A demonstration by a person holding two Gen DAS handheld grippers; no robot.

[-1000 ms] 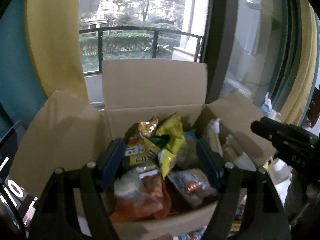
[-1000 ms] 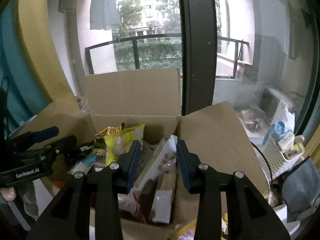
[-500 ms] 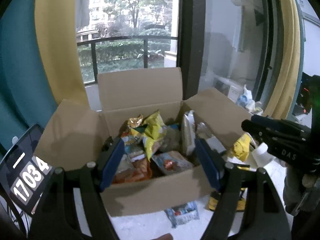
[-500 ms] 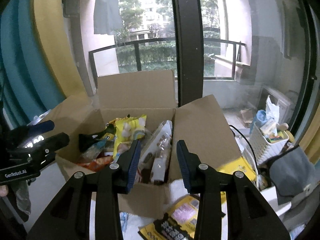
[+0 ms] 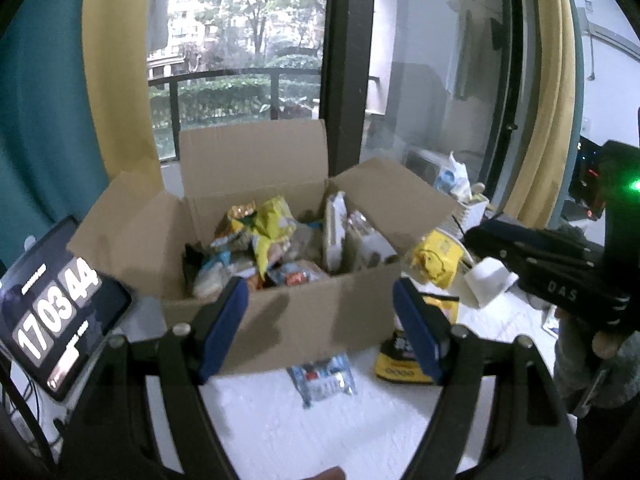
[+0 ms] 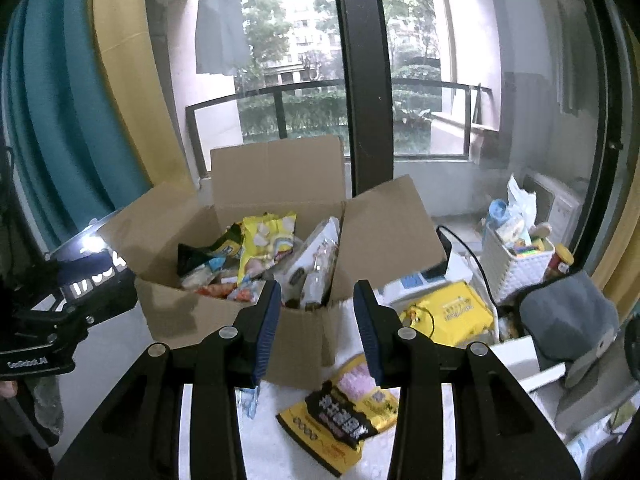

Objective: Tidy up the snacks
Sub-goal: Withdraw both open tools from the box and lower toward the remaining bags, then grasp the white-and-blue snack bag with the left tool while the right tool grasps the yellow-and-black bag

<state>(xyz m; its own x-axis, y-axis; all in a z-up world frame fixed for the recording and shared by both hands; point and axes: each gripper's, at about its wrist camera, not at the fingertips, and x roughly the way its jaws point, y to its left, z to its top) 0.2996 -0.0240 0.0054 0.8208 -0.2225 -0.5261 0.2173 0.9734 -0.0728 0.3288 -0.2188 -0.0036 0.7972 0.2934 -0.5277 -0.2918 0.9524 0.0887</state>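
An open cardboard box point(image 5: 296, 320) point(image 6: 200, 312) stands on the white table, stuffed with snack packets, a yellow bag point(image 5: 272, 232) point(image 6: 266, 244) on top. My left gripper point(image 5: 320, 328) is open and empty, a short way back from the box's front wall. My right gripper point(image 6: 316, 328) is also open with nothing between its pads, facing the box's near right corner. A small blue-and-white packet point(image 5: 324, 378) lies on the table in front of the box. A yellow-and-black snack bag point(image 6: 340, 416) point(image 5: 400, 360) lies beside it.
A tablet showing a clock point(image 5: 52, 312) leans at the left. A white basket of items point(image 6: 516, 260), a yellow pouch point(image 6: 452, 316), a grey cloth point(image 6: 568, 320) and a cable crowd the right side. Behind are window, curtains and balcony rail.
Both grippers have pulled back from over the box; the box now looks smaller and farther, and the table with loose packets in front of it has come into view.
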